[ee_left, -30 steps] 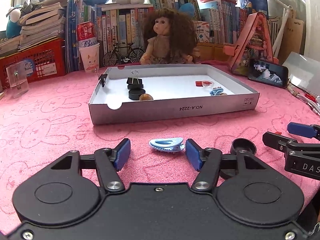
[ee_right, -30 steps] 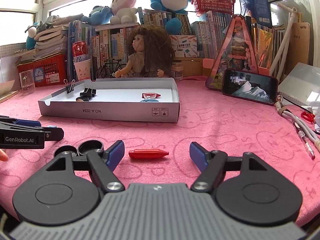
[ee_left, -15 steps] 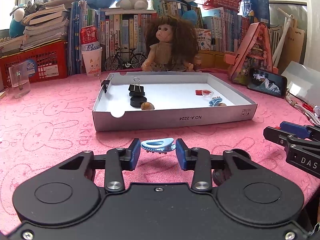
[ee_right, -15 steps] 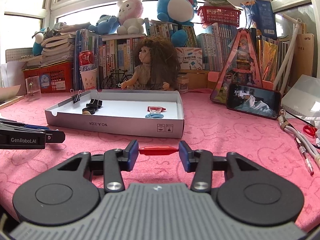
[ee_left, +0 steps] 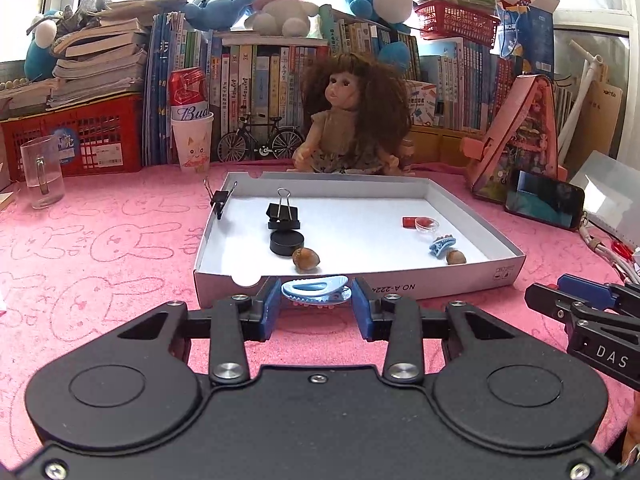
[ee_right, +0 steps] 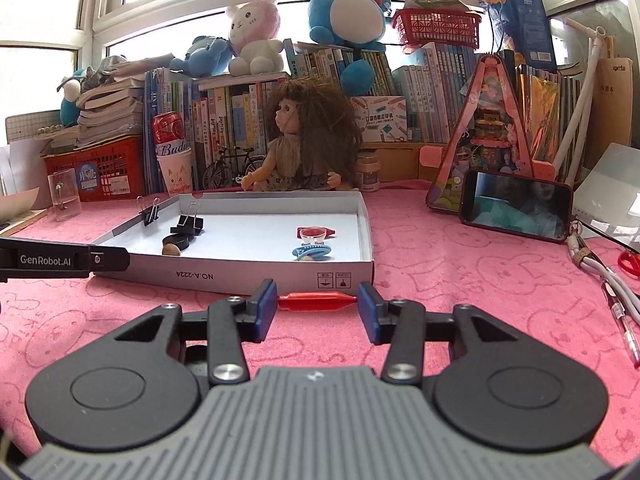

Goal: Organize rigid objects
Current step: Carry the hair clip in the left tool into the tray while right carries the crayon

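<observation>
Left gripper (ee_left: 316,300) pinches blue clip (ee_left: 315,288); right gripper (ee_right: 318,305) pinches red clip (ee_right: 316,302). You clear the tray's (ee_left: 400,286) near wall, then lower inside.

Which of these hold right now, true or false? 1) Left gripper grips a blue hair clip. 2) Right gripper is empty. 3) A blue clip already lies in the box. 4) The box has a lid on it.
1) True: the left gripper is shut on the blue hair clip.
2) False: the right gripper clamps a red clip end to end.
3) True: another blue clip lies in the white box, beside a hazelnut.
4) False: the box is open-topped, contents visible.
</observation>
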The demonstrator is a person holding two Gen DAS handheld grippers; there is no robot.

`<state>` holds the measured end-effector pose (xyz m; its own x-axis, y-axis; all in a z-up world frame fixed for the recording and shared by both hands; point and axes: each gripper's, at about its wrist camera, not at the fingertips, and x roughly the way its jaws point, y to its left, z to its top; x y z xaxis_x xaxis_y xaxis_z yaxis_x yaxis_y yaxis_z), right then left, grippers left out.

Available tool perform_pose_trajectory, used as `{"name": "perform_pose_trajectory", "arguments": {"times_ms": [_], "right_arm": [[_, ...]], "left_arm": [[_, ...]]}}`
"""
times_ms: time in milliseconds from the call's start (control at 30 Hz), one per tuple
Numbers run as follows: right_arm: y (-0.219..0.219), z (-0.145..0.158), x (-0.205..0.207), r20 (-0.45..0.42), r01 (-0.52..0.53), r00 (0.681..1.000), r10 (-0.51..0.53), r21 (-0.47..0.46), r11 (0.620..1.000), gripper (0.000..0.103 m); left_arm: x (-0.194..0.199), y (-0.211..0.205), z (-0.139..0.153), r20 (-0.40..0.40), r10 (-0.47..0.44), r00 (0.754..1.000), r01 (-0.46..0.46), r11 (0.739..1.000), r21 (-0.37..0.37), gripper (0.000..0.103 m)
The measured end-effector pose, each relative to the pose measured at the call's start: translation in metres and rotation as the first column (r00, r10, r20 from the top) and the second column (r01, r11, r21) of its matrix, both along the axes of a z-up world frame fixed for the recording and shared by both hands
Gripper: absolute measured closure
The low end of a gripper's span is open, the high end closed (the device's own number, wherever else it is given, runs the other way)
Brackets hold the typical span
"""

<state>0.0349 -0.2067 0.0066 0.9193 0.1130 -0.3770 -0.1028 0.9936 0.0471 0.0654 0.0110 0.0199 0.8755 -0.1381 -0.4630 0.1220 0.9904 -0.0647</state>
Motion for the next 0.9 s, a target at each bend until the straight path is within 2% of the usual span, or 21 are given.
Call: {"name": "perform_pose_trajectory", "arguments": {"times_ms": [500, 767, 900], "right_arm": [[-0.002, 0.011, 0.026, -0.003, 0.003, 1.0, -0.003, 0.035, 0.999, 0.054], [-0.002, 0.016, 0.058, -0.031, 0.014, 0.999, -0.012, 0.095, 0.995, 0.054], [0.0, 0.019, 0.078, -0.034, 0.01, 0.999, -0.007, 0.081, 0.997, 0.054]], "left_arm": [[0.024, 0.008, 0.011, 0.019, 0.01, 1.0, -0.01, 0.999, -0.036, 0.067], [0.056, 0.015, 0.019, 0.011, 0.039, 0.999, -0.038, 0.997, -0.067, 0.067], [0.083, 0.021, 0.022, 0.002, 0.057, 0.998, -0.056, 0.996, -0.068, 0.067]]}}
